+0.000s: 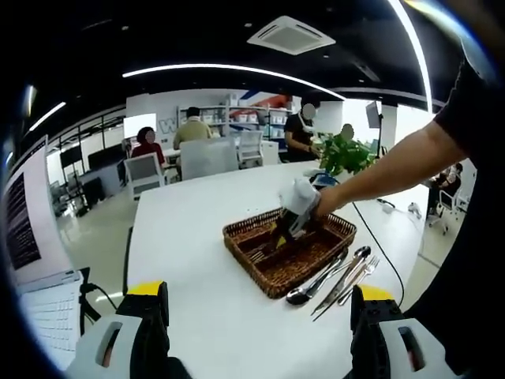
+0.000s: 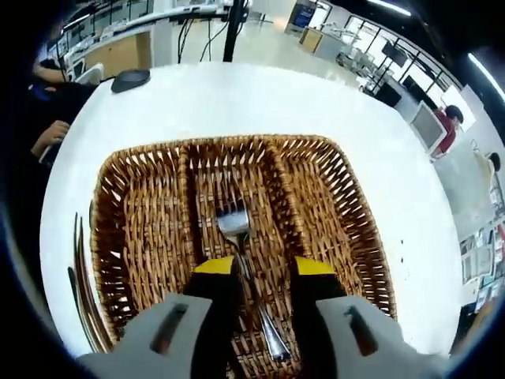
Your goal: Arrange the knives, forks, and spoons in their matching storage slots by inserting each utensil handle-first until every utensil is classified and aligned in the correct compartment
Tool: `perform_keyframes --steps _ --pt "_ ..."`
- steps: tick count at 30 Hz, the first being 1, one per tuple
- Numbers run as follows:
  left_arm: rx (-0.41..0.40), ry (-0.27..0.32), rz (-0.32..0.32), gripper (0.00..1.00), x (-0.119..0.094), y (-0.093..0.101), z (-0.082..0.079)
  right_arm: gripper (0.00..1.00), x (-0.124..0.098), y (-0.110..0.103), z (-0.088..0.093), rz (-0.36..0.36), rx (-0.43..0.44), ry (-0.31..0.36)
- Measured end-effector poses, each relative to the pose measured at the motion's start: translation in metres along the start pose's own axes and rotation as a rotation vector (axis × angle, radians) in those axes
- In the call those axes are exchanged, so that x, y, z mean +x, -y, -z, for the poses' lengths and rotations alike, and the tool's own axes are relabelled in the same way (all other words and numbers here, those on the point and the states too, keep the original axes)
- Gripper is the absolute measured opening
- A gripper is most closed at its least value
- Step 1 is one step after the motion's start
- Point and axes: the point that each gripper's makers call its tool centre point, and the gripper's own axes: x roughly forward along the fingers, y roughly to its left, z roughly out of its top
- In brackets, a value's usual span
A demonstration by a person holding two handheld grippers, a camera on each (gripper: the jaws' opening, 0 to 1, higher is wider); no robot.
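Right gripper (image 2: 254,272) is seen low over the wicker tray (image 2: 126,229), jaws narrowed around a fork (image 2: 241,253) lying in the middle compartment; whether the fork is clamped or only straddled cannot be told. The tines point away from the camera and the handle runs back under the jaws.

Left gripper (image 1: 256,316) is held back from the tray above the white table (image 1: 197,300), jaws wide apart and empty.

Just beside the tray's near edge, loose utensils (image 1: 335,276) are laid on the table: a spoon, what look like knives, another fork.

Step judged: fork placement in the middle slot. Next move is judged to need release, then a pick from the loose pile.
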Motion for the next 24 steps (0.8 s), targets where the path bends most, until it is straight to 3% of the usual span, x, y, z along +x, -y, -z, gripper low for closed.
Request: perform_keyframes --steps 4,8,10,15,24 --pt "0.007 0.009 0.007 1.0 0.006 -0.001 -0.006 0.45 -0.025 0.009 -0.016 0.017 0.015 0.085" --pt "0.026 0.027 0.023 1.0 0.014 0.001 -0.019 0.66 -0.055 0.023 -0.03 0.059 0.078 0.183" --pt "0.038 0.036 0.031 1.0 0.018 0.002 -0.025 0.71 -0.071 0.031 -0.033 0.083 0.118 0.224" --pt "0.059 0.048 0.047 1.0 0.026 0.002 -0.034 0.81 -0.105 0.044 -0.021 0.145 0.185 0.239" --pt "0.058 0.076 0.065 1.0 0.038 0.007 -0.044 0.98 -0.15 0.039 0.003 0.241 0.265 0.292"
